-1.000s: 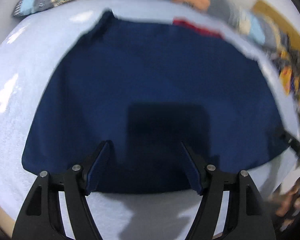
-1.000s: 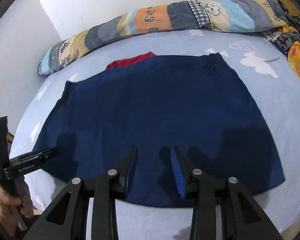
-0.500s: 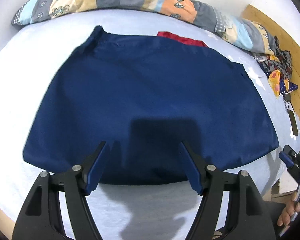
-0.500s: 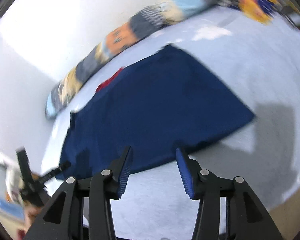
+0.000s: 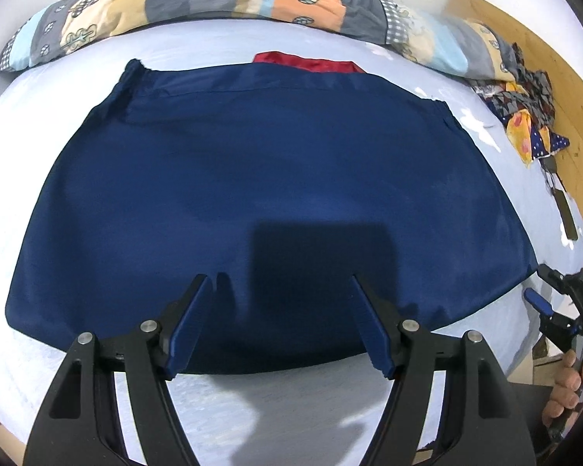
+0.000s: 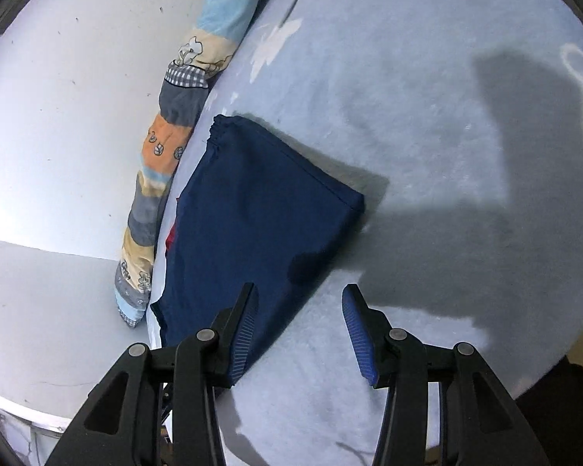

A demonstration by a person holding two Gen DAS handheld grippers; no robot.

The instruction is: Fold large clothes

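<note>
- Blue-padded left gripper [image 5: 281, 320]: jaws wide apart, nothing between them, hovering over the near hem of the garment [image 5: 268, 202], w/ its shadow falling on the cloth.
- Right gripper [image 6: 299, 326]: jaws have just been opening, now part-open and empty; it sits off the garment's right near corner, its left pad over the cloth edge, its right pad over bare sheet [image 6: 427, 124]. No contact that I can see.
- A hand [image 5: 567, 392] on the right gripper's handle shows at the far right of the left view.
- Handling, my guess: thin woven fabric w/ a slight sheen, so light, limp and prob. slippery. It'll sag and slide unless pinched firmly. Best holds look like the two near corners or the hem, where the stitched edge gives the pads some bite; a mid-panel pinch would likely just bunch it.
- Looks: dark navy, spread flat and mostly smooth on the pale blue sheet, wider at the near hem and narrower toward a gathered band at the far edge.
- Red cloth [image 5: 311, 64] peeks out past the far edge, centre-right.
- Patchwork quilt [image 5: 213, 4] is rolled along the far wall, well apart from the garment.
</note>
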